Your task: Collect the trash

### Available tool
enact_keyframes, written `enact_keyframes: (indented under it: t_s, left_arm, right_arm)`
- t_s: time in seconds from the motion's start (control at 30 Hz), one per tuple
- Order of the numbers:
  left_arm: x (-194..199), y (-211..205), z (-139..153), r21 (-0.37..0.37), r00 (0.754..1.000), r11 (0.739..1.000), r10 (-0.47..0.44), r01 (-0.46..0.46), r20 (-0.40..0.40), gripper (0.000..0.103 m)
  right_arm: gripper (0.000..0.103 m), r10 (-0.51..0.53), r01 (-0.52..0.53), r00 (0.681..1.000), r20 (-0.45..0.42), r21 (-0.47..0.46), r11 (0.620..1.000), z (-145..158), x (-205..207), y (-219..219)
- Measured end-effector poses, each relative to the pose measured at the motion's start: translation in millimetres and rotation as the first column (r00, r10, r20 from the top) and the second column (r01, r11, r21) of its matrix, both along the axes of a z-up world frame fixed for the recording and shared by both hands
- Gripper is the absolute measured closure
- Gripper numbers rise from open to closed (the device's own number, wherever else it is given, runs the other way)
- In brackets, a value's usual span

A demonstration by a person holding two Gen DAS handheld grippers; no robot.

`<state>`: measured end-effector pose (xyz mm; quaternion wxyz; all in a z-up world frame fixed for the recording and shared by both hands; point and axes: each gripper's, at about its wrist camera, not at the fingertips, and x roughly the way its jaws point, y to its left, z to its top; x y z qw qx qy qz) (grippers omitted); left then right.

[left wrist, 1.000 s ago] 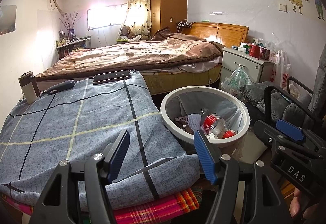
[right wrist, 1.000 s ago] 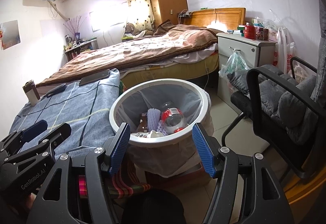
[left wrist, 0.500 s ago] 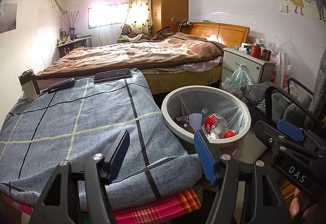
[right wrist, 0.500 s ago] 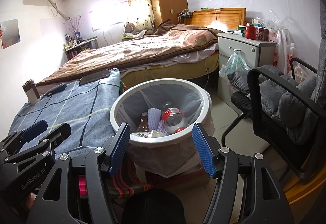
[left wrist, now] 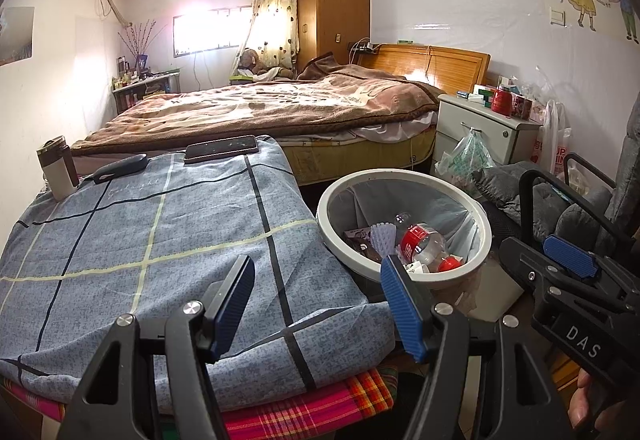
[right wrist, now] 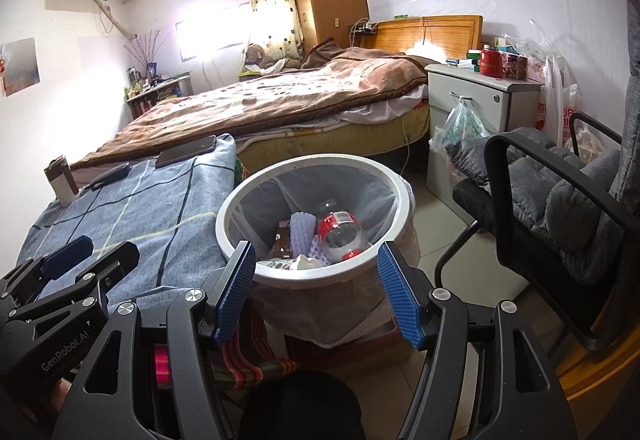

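My left gripper point(left wrist: 318, 304) is matte black plastic with a faint speckle, two angular arms with triangular cut-outs, each ending in a ribbed blue pad point(left wrist: 400, 306). A round silver screw head point(left wrist: 193, 307) sits at each pivot behind the pads, four in all. My right gripper point(right wrist: 316, 292) is built the same: black arms, blue ribbed pads, silver screws. Seen from my right tongs, the left one's side bears white lettering, "GenRobot.AI" point(right wrist: 66, 351). Seen from my left tongs, the right one's side reads "DAS" point(left wrist: 583, 340), with smaller screws near its blue pad. A bit of my hand point(left wrist: 586, 398) shows under that body, with no sleeve in view.
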<state>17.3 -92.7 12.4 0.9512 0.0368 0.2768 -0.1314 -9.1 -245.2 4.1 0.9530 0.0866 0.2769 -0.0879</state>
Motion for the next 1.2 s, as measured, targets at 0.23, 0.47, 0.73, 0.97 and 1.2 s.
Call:
enact_keyframes:
  t_s: [0.23, 0.47, 0.73, 0.97, 1.2]
  left_arm:
    - [-0.4, 0.6, 0.0, -0.001, 1.0, 1.0, -0.001, 0.001, -0.001, 0.035]
    - [-0.4, 1.5, 0.2, -0.003, 1.0, 1.0, 0.0, 0.0, -0.002, 0.035]
    - [-0.2, 1.4, 0.1, -0.002, 1.0, 1.0, 0.001, -0.001, -0.002, 0.035]
    - [-0.4, 1.7, 0.2, -0.006, 1.0, 1.0, 0.0, 0.0, -0.002, 0.035]
    - [-1.7, 0.2, -0.1, -0.009, 1.0, 1.0, -0.005, 0.005, -0.007, 0.035]
  right_arm:
    - [0.038, 0.0, 0.0, 1.0, -0.003, -0.002, 1.0, 0.4, -1.5, 0.7]
    - [0.038, 0.001, -0.001, 1.0, -0.002, -0.001, 1.0, 0.2, -0.4, 0.2]
    - [0.038, 0.001, -0.001, 1.0, -0.002, -0.002, 1.0, 0.1, -0.5, 0.7]
    - [0.038, 0.002, -0.002, 1.0, -0.004, -0.001, 1.0, -0.1, -0.7, 1.7]
    - [0.038, 0.002, -0.002, 1.0, -0.007, 0.0, 1.0, -0.7, -0.6, 2.2]
